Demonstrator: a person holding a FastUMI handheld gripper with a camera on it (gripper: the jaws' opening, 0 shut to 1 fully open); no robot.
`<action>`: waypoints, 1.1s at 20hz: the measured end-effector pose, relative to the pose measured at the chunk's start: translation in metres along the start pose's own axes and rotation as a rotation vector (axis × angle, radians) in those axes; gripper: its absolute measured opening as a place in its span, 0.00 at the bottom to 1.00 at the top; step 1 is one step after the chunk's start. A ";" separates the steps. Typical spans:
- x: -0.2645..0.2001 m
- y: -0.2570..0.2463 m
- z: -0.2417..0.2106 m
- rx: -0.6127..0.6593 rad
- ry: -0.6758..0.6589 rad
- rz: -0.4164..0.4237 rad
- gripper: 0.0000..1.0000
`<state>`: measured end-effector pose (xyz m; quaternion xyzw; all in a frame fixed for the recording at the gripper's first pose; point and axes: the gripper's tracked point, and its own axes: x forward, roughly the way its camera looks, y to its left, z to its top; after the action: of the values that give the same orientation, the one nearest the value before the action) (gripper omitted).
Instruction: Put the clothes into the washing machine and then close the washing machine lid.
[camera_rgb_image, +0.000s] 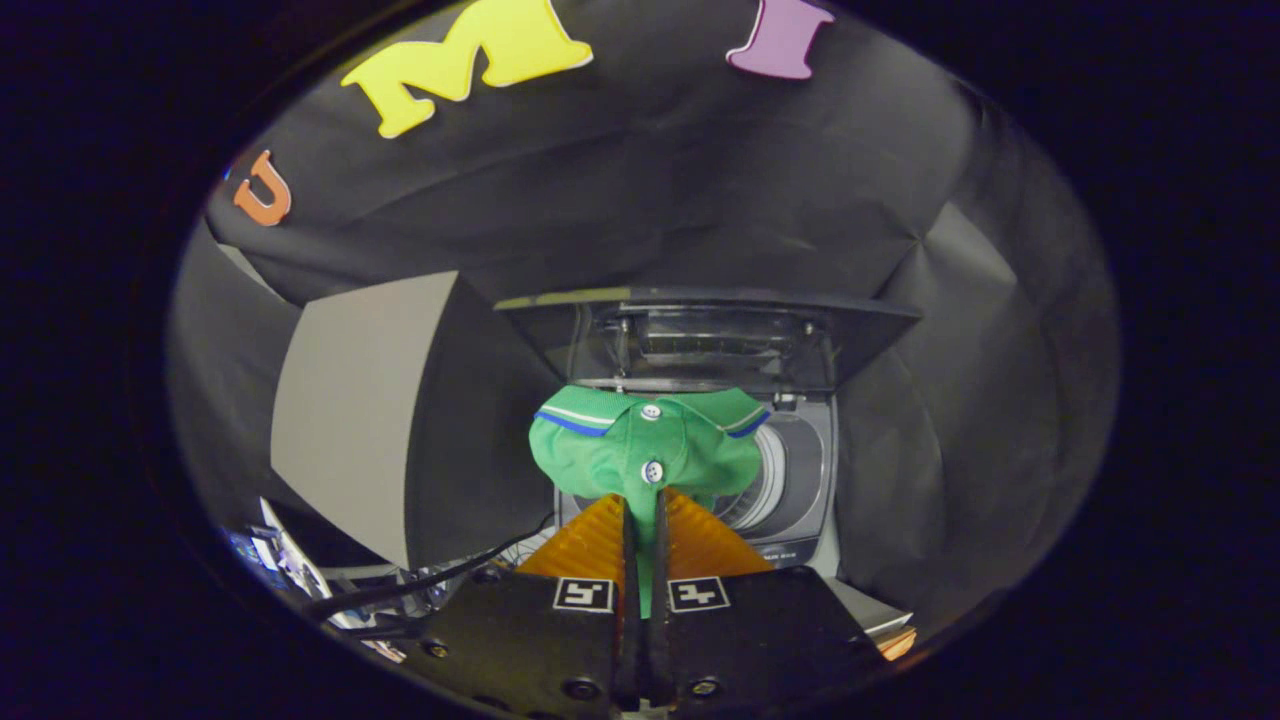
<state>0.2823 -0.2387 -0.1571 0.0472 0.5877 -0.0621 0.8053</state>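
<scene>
Cables (440, 580) and a jumble of small items too blurred to make out lie at the far left, low down beside the tool's body, with a pale grey panel (360, 410) standing upright above them against the dark cloth wall. Moving right, the tool (645, 520) sits at the centre with its two fingers drawn tight together, clenched on a green polo shirt (640, 445) — a strip of the cloth is pinched in the narrow gap between them. The shirt bunches up just ahead of the fingertips, its striped collar spread on top and two white buttons showing down the front placket. It hangs in front of the washing machine (800, 500), over the left part of the opening, held above it and not yet inside. Behind and above the shirt the machine's lid (700, 335) stands raised — open, tilted back toward the wall. To the right of the shirt the ribbed rim of the drum (765, 490) shows inside the grey top of the machine.
</scene>
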 end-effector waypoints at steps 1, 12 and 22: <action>0.012 -0.004 -0.001 0.002 0.013 -0.001 0.07; 0.131 -0.029 -0.015 0.017 0.043 0.043 0.08; 0.200 -0.051 -0.031 0.001 0.006 -0.033 0.12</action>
<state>0.3053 -0.2938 -0.3573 0.0382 0.5909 -0.0753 0.8023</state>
